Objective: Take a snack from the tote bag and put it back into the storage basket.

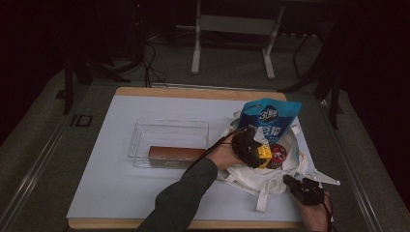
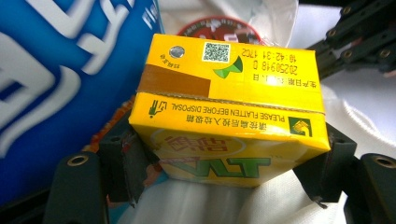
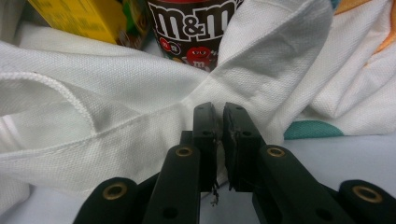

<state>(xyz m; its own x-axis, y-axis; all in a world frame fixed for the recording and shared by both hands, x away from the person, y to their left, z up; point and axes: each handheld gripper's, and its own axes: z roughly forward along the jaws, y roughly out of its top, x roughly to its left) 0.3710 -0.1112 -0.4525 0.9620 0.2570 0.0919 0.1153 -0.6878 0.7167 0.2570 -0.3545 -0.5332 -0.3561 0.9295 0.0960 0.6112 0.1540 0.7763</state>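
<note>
The left hand-held gripper (image 2: 224,154) clamps a yellow drink carton (image 2: 229,107) between its two black jaws, one pad on each side face, with the carton's printed top turned toward the camera. In the high view this left hand-held gripper (image 1: 255,149) holds the yellow drink carton (image 1: 264,153) over the open mouth of a white cloth bag (image 1: 251,180) lying on the right part of the white surface (image 1: 116,188). A blue snack bag (image 1: 269,118) stands up out of the cloth bag just behind the carton, and a dark round M&M's tub (image 1: 278,153) sits touching the carton's right side. The right hand-held gripper (image 3: 219,135) has its jaws nearly together, pinching a fold of the white cloth bag (image 3: 116,135) at its near edge; the M&M's tub (image 3: 196,28) stands beyond. Left of the bag, a clear plastic tray (image 1: 167,140) holds a brown box (image 1: 175,155).
</note>
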